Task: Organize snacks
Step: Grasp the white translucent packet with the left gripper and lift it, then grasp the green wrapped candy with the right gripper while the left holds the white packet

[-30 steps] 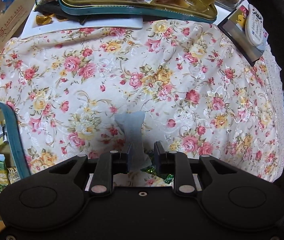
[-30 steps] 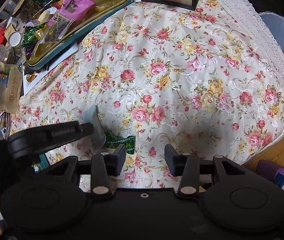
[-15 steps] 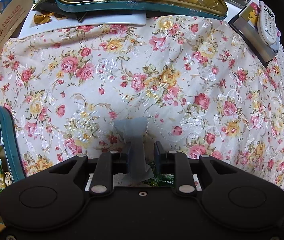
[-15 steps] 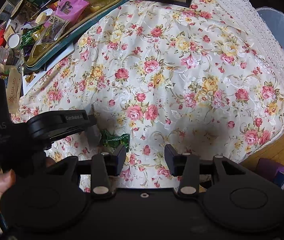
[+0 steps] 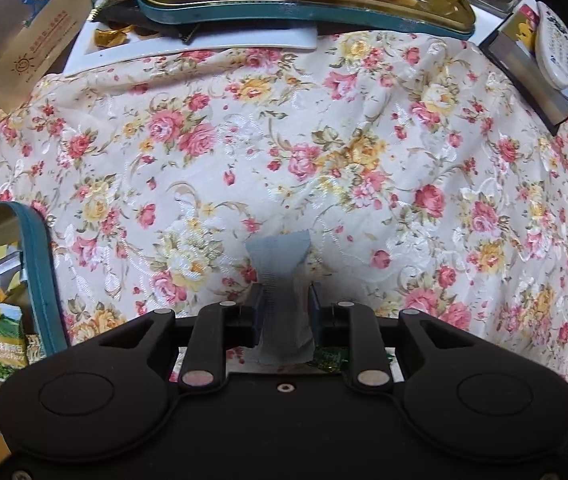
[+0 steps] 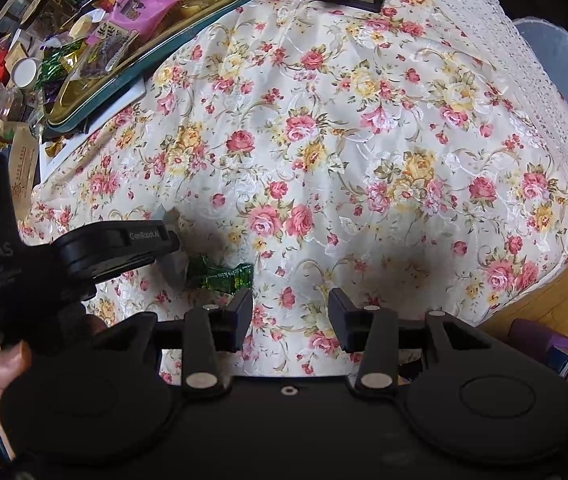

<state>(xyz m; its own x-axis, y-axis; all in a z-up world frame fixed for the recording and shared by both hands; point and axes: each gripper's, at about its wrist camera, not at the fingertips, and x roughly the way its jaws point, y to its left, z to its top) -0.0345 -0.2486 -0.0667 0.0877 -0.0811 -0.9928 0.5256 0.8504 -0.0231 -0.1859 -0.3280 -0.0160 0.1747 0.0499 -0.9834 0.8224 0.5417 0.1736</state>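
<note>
Between left gripper (image 5: pixel 285 302) pads, grey sachet (image 5: pixel 282 280) w/ long axis pointing away.

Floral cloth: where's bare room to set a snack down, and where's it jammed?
The floral cloth is bare across its middle and right, out to the lace edge. Near the left gripper, which grips a grey wrapper, lies a green candy. It is crowded at the back: the gold tray is piled with snacks.

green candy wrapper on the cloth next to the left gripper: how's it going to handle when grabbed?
The green candy looks small with twisted crinkly foil ends, so probably light and crushable. Glossy wrapper may slip between pads. It lies flat on the soft floral tablecloth, so it likely won't roll, though the cloth may bunch under fingers.
</note>
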